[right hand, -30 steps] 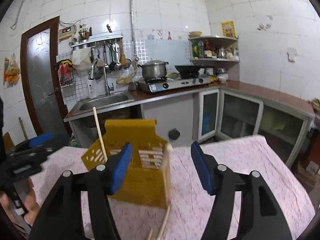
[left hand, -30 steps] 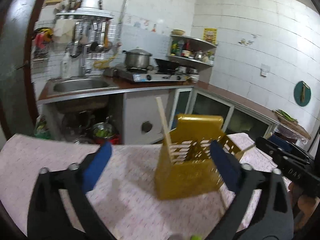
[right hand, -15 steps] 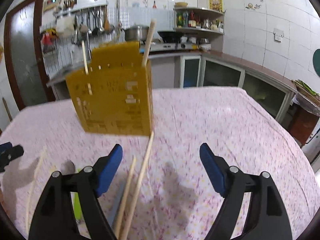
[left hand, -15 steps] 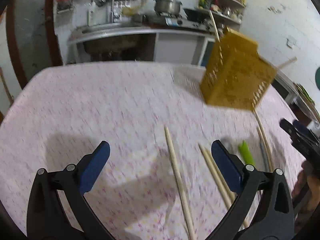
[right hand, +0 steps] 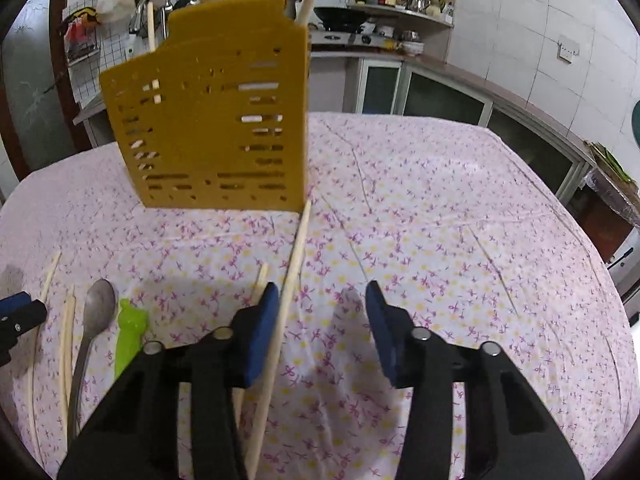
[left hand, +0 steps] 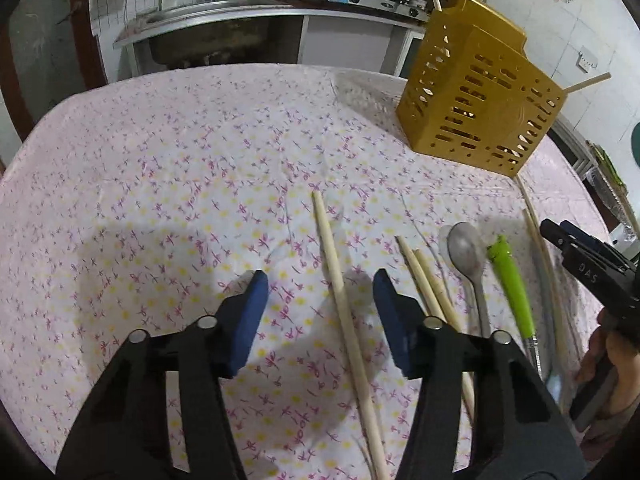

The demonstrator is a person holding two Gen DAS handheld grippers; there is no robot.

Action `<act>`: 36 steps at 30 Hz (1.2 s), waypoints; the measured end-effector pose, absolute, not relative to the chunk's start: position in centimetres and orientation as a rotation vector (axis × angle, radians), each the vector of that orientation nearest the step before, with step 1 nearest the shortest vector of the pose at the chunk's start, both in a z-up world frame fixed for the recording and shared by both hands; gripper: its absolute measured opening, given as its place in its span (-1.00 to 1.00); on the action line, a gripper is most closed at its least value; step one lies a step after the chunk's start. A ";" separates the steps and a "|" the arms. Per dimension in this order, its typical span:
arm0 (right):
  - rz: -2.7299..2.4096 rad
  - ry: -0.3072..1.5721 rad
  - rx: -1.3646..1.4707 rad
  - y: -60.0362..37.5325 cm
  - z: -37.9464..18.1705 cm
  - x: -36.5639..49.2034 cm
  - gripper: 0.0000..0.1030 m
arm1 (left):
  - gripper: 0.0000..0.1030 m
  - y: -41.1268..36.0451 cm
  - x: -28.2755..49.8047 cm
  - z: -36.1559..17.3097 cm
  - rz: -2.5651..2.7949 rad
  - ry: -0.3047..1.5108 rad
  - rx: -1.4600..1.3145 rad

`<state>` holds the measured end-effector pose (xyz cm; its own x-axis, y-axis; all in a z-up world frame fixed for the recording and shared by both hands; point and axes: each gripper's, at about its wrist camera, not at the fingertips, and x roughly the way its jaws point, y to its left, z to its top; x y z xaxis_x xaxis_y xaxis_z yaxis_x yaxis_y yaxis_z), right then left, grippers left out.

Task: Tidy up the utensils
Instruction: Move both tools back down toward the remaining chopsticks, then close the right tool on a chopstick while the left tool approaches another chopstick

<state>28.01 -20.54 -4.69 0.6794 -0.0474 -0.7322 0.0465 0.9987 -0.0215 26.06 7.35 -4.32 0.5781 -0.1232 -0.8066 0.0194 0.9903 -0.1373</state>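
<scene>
2 gaping grippers, left gripper astride chopstick, near yellow caddy.

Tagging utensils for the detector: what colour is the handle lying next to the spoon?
Bright green handle, right of the grey spoon; clearest in the left wrist view.

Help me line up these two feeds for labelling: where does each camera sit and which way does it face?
Left wrist: on the left gripper, angled down at the chopstick between its open fingers; the right gripper shows at the side.
Right wrist: on the right gripper, facing the yellow holder.
Shared: holder, spoon, green-handled utensil.
</scene>
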 end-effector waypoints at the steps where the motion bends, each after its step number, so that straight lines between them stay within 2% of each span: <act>1: -0.046 0.826 0.005 -20.6 -4.7 28.1 -0.24 | -0.02 7.2 26.0 -4.4 -0.079 0.952 -0.102; 8: -0.025 0.874 0.018 -20.4 -5.5 28.7 -0.27 | -0.02 6.2 26.0 -4.6 -0.042 0.941 -0.051; 15: -0.023 0.879 0.053 -20.1 -5.6 28.7 -0.43 | -0.04 4.9 25.5 -5.0 0.011 0.925 0.043; 19: 0.011 0.880 0.081 -20.7 -5.5 28.8 -0.67 | -0.07 4.8 25.4 -5.1 0.014 0.921 0.050; 21: 0.022 0.882 0.070 -20.6 -5.6 28.8 -0.69 | -0.13 4.5 25.3 -5.1 0.016 0.918 0.061; 25: 0.026 0.884 0.050 -20.4 -5.6 28.9 -0.69 | -0.38 3.2 25.0 -5.1 0.015 0.909 0.129; 36: 0.046 0.903 0.027 -20.4 -5.4 29.1 -0.69 | -0.42 4.1 25.4 -4.8 -0.042 0.931 0.088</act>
